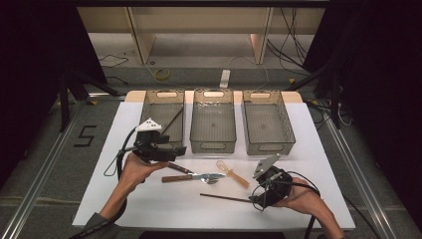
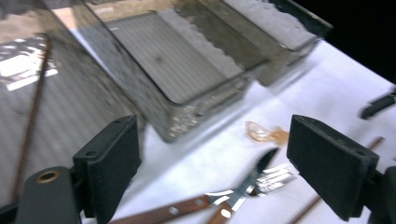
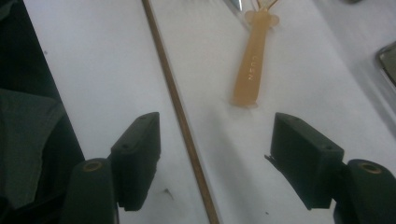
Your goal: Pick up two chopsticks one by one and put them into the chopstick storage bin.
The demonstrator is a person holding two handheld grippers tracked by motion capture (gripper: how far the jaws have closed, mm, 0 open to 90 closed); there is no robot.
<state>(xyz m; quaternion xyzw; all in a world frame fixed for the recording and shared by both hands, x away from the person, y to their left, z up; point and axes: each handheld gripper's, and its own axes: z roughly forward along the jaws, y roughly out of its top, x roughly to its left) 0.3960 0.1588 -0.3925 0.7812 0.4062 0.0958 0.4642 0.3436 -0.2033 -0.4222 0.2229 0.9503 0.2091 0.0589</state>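
My left gripper [image 1: 166, 149] [image 2: 217, 149] is open and hovers by the front of the left grey bin [image 1: 148, 114] [image 2: 93, 93], which holds one brown chopstick [image 1: 171, 122] [image 2: 31, 112]. Below its jaws lie a wooden-handled knife [image 1: 180, 169] [image 2: 254, 172] and a fork [image 1: 209, 177] [image 2: 278, 175]. An amber plastic utensil [image 1: 234, 174] [image 2: 266, 133] [image 3: 252, 65] lies to their right. My right gripper [image 1: 260, 196] [image 3: 215, 135] is open low over the table. A second chopstick [image 1: 224, 197] [image 3: 180, 112] runs between its jaws, nearer one of them, and neither jaw touches it.
The middle bin [image 1: 213, 145] [image 2: 224, 88] and the right bin [image 1: 266, 148] stand side by side at the back, with nothing in them. A white sheet [image 1: 308, 164] covers the table. Cables trail on the floor beyond the far edge.
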